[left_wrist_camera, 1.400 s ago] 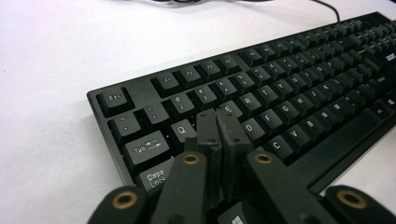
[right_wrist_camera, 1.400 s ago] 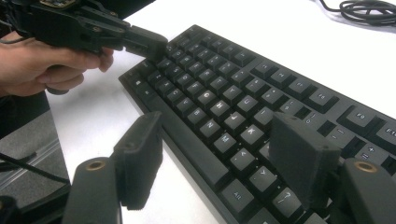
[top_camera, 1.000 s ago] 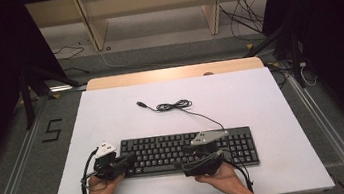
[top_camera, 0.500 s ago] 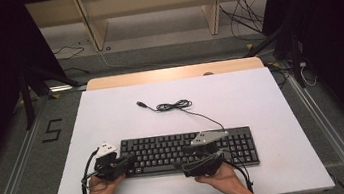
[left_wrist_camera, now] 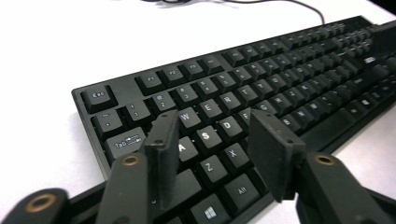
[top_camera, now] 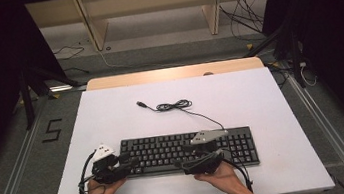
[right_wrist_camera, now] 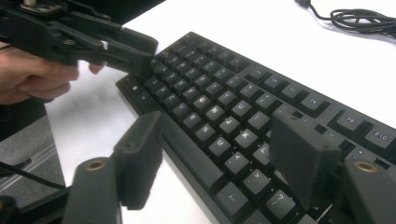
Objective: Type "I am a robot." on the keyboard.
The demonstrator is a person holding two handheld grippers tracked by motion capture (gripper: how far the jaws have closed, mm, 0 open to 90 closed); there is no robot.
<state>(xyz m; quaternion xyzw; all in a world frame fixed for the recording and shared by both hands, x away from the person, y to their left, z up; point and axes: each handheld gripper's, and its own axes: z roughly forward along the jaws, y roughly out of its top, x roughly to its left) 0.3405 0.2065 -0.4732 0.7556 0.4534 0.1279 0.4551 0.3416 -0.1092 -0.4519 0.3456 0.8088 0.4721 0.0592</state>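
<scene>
We work at the near edge of the white table, where the black keyboard lies flat and square to us, its cable coiled loosely beyond it toward the far side.

Our left gripper hovers over the left end of the keyboard, its jaws apart with nothing pinched between them; they have just been opening, and they now straddle the A, S and Z keys without pressing on them. Our right gripper hangs above the lower middle rows, its jaws spread wide and likewise empty, having just closed a touch.

The work in hand looks like pressing or poking keys, or getting ready to take the keyboard by its ends; we cannot tell which. To do it well, we judge that we should keep both wrists low and steady, bring one jaw tip down squarely on a single keycap so it does not clip a neighbour, and keep the two grippers well apart so they do not collide over the middle rows.

Farther off, we leave the cable slack, so the keyboard is not dragged.
</scene>
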